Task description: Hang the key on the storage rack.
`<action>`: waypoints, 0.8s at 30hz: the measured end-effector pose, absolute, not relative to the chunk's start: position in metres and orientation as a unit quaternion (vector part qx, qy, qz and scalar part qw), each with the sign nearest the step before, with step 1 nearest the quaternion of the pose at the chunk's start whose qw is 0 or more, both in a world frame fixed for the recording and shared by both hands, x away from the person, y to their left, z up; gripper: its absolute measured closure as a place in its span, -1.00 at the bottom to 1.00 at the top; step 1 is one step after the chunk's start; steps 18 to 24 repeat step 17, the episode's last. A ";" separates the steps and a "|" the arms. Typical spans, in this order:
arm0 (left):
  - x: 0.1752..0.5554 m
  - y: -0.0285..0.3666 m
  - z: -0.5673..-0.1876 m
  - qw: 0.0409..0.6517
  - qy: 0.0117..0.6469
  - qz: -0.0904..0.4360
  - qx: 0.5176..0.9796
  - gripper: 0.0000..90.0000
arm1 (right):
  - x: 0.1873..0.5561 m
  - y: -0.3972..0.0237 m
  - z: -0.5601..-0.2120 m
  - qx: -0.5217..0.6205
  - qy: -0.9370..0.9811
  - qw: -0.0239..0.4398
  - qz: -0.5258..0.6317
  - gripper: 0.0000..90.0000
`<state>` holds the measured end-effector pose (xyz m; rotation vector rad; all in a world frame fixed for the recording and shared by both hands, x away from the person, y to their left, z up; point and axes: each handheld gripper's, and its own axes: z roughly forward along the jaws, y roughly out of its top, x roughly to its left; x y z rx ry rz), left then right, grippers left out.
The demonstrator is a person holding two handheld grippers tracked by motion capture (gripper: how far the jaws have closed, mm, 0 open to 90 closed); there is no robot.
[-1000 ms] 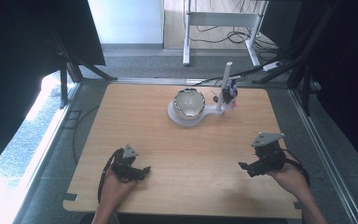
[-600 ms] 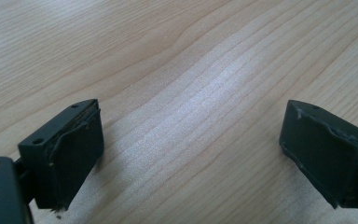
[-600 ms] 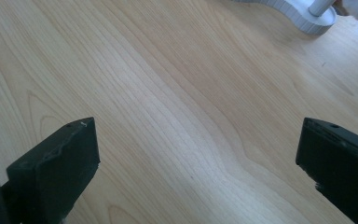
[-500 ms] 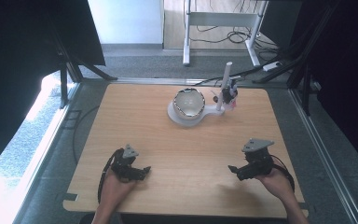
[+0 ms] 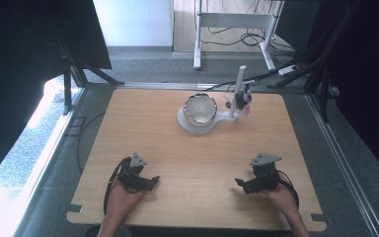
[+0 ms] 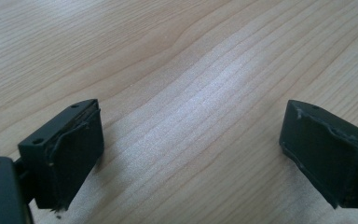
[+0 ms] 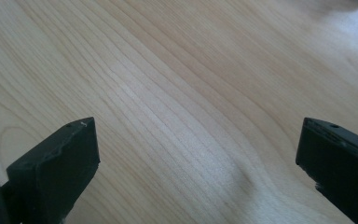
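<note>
A white bowl [image 5: 201, 108] with a dark patterned rim sits on a white stand base [image 5: 192, 126] at the far middle of the wooden table [image 5: 177, 158]. A white post [image 5: 238, 91] with a small clamp rises just right of it. My left gripper [image 5: 154, 180] rests near the table's front left, open, with only bare wood between its jaws [image 6: 193, 154]. My right gripper [image 5: 239, 183] lies near the front right, also open over bare wood [image 7: 198, 154]. Both point toward the table's middle.
Cables run from the post off the far edge of the table. A white frame [image 5: 237, 22] stands on the floor beyond. Dark curtains and black stand legs [image 5: 74, 74] flank both sides. Metal rails border the table.
My right gripper has moved left and toward the front edge of the table. The left gripper has stayed where it was.
</note>
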<state>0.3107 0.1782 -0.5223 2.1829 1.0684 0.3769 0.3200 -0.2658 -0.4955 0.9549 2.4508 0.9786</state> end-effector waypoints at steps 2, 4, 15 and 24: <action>0.311 0.178 -0.522 0.334 0.409 0.144 0.836 -0.86 | 0.320 -0.267 -0.504 0.348 0.852 0.163 0.357 -1.00; 0.311 0.178 -0.522 0.334 0.409 0.144 0.837 -0.86 | 0.320 -0.266 -0.510 0.358 0.846 0.158 0.362 -1.00; 0.311 0.178 -0.522 0.334 0.409 0.145 0.837 -0.86 | 0.320 -0.260 -0.521 0.361 0.854 0.144 0.346 -1.00; 0.311 0.178 -0.522 0.334 0.410 0.144 0.836 -0.87 | 0.320 -0.260 -0.521 0.361 0.854 0.144 0.346 -1.00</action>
